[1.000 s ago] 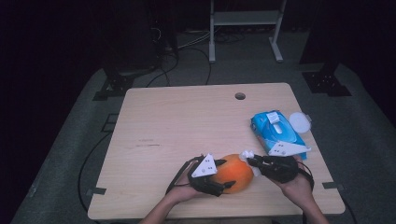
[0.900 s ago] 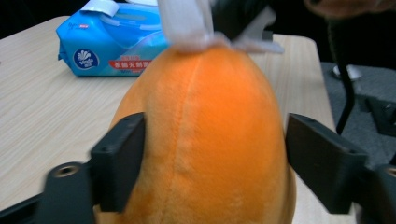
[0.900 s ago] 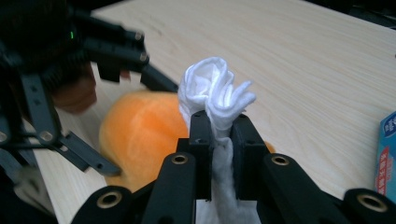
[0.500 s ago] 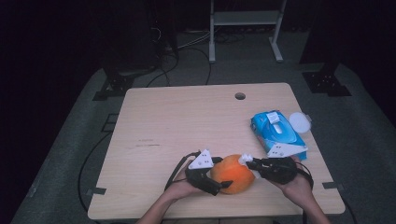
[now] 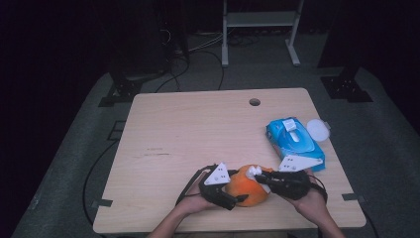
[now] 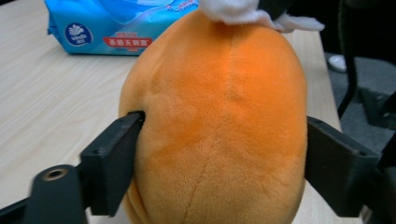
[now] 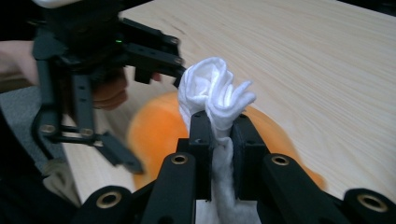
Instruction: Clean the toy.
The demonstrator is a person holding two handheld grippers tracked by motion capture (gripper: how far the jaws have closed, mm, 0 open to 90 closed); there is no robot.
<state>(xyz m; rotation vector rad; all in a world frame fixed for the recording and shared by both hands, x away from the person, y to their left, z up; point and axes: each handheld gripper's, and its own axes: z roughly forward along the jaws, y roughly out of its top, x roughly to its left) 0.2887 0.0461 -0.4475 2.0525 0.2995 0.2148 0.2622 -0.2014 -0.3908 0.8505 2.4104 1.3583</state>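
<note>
While the orange plush toy [image 5: 248, 187] rests near the desk's [image 5: 198, 134] front edge, toward its right corner, the left gripper [image 6: 219, 154] straddles it, one jaw on each flank; the jaws have just been closing on it. Over the toy's top, the right gripper [image 7: 219, 135] pinches a white wipe [image 7: 212, 93] tightly. Behind them, by the right edge, lies a blue wipes pack [image 5: 294, 141].

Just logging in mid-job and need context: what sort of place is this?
Likely a lab or recording studio rather than a home: one bare wooden table on grey carpet, dark surroundings, cables and stand bases on the floor behind, and a metal frame at the back.
</note>
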